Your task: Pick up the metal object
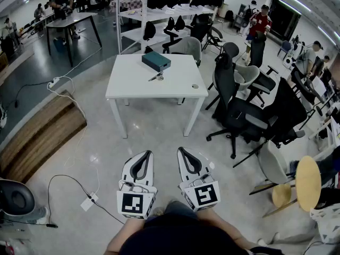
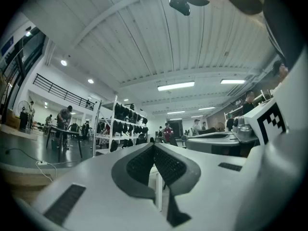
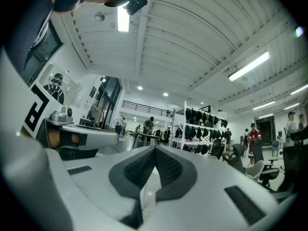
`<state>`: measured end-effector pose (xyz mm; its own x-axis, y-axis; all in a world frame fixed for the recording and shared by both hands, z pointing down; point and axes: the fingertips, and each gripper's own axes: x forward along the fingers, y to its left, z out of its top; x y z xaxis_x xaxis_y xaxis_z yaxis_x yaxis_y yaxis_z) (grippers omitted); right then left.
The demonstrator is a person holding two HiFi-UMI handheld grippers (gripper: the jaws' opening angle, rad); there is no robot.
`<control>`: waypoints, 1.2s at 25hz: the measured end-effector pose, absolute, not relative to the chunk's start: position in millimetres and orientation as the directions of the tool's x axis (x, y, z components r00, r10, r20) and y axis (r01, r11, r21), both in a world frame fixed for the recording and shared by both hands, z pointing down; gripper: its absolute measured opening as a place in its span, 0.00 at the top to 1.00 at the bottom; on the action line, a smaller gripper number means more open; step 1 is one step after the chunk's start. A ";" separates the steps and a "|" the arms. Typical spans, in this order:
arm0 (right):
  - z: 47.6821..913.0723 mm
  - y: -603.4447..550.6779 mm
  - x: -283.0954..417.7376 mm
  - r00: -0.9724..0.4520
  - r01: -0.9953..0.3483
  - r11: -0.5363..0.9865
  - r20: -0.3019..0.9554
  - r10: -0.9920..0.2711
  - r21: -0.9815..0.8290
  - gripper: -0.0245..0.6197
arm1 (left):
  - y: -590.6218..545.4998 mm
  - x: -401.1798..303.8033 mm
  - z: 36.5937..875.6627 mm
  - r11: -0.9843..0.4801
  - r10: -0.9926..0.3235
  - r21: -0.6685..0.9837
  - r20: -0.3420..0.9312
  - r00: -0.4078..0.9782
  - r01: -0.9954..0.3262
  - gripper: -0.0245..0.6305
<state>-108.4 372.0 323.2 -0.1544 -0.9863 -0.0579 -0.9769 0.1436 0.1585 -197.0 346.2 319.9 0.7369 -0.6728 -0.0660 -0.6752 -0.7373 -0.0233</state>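
Note:
A small metal object [image 1: 155, 77] lies on the white table [image 1: 133, 89] far ahead of me, just in front of a dark teal box [image 1: 156, 61]. A small round item [image 1: 195, 86] sits near the table's right edge. Both grippers are held low and close to my body, well short of the table. The left gripper [image 1: 147, 153] is shut with nothing in it, its dark pads meeting at the tip [image 2: 154, 146]. The right gripper [image 1: 181, 150] is also shut and empty, pads together [image 3: 155, 148]. Both gripper views point up at the ceiling and the room's far side.
Several black and grey office chairs [image 1: 239, 116] crowd the table's right side. Wooden steps [image 1: 37, 137] rise at the left, with a power strip and cable [image 1: 89, 201] on the floor. A round wooden stool [image 1: 307, 182] stands at the right. Shelving [image 1: 159, 15] and people are behind.

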 end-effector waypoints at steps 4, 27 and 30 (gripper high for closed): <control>332.6 361.7 -102.3 -0.161 -0.979 0.157 -0.026 -0.987 0.127 0.92 | 336.9 -190.2 328.9 -0.741 -0.669 -0.018 -0.056 0.741 -0.671 0.93; 360.3 107.2 16.6 -0.293 -0.950 0.295 0.028 -0.956 0.107 0.67 | 102.1 -85.7 340.2 -0.674 -0.737 -0.025 -0.043 0.674 -0.738 0.92; 364.9 77.3 39.3 -0.315 -0.939 0.316 0.032 -0.949 0.134 0.67 | 72.8 -66.5 343.2 -0.664 -0.746 -0.024 -0.044 0.664 -0.748 0.92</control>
